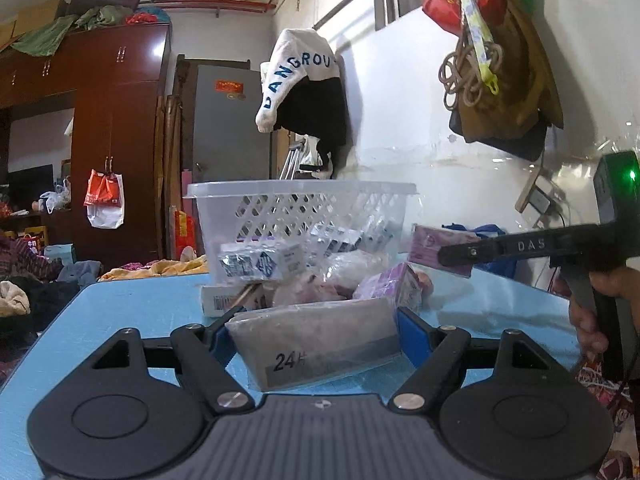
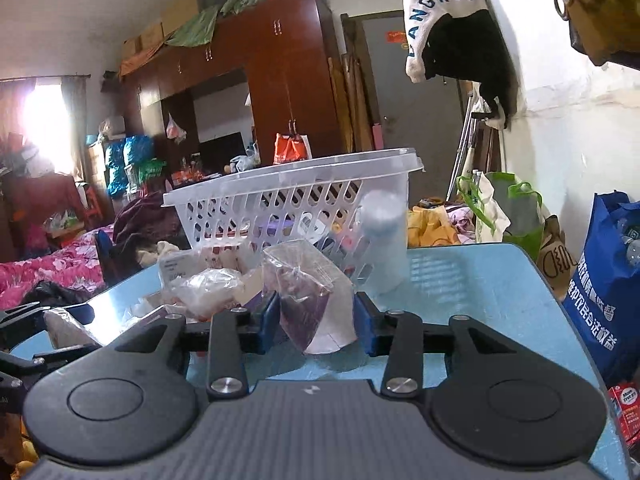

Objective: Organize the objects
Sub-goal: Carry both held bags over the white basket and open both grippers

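My left gripper (image 1: 316, 334) is shut on a grey packet (image 1: 320, 340) in a clear sleeve marked "24", just above the blue table (image 1: 132, 308). My right gripper (image 2: 316, 322) is shut on a purple carton (image 2: 308, 304) in clear wrap; it also shows in the left wrist view (image 1: 440, 250), held above the table. A white lattice basket (image 1: 300, 208) stands at the far side of the table, also in the right wrist view (image 2: 296, 204), with several items inside. A pile of boxes and bagged packs (image 1: 304, 276) lies in front of it.
A white round bottle (image 2: 384, 240) stands beside the basket's right corner. A blue shopping bag (image 2: 604, 304) and a green-handled bag (image 2: 504, 212) sit off the table's right side. A bed with pink bedding (image 2: 44, 264) lies to the left. Bags hang on the wall (image 1: 500, 80).
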A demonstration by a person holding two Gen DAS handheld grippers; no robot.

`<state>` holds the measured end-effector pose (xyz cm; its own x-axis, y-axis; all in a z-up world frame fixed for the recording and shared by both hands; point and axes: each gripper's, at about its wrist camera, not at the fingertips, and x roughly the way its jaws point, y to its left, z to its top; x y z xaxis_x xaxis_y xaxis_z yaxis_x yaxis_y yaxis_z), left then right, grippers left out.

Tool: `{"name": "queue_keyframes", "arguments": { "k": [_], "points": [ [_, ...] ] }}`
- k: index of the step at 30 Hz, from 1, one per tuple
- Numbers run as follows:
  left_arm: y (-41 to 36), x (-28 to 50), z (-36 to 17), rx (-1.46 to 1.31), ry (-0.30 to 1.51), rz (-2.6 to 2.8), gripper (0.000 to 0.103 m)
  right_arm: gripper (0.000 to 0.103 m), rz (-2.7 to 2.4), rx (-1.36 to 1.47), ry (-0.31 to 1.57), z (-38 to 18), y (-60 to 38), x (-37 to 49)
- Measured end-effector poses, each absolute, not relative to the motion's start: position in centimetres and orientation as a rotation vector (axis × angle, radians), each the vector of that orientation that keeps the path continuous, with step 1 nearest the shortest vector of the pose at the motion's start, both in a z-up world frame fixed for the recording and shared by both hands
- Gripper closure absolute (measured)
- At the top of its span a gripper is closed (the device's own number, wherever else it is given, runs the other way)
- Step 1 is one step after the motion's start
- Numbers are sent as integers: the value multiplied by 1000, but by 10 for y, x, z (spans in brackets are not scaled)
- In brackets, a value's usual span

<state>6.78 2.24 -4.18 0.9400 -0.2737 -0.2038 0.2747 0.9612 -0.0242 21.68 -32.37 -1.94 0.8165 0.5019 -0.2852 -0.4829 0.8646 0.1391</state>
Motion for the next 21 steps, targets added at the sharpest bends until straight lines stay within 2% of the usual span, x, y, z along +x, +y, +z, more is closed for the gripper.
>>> {"name": "queue_keyframes", "arguments": {
  "k": [15, 21],
  "points": [
    [43, 78, -25, -60, 191, -282, 21, 60, 503, 50, 321, -19, -320, 218],
    [48, 104, -2, -110, 194, -297, 21, 61, 487, 34, 265, 3, -318, 215]
  ]
}}
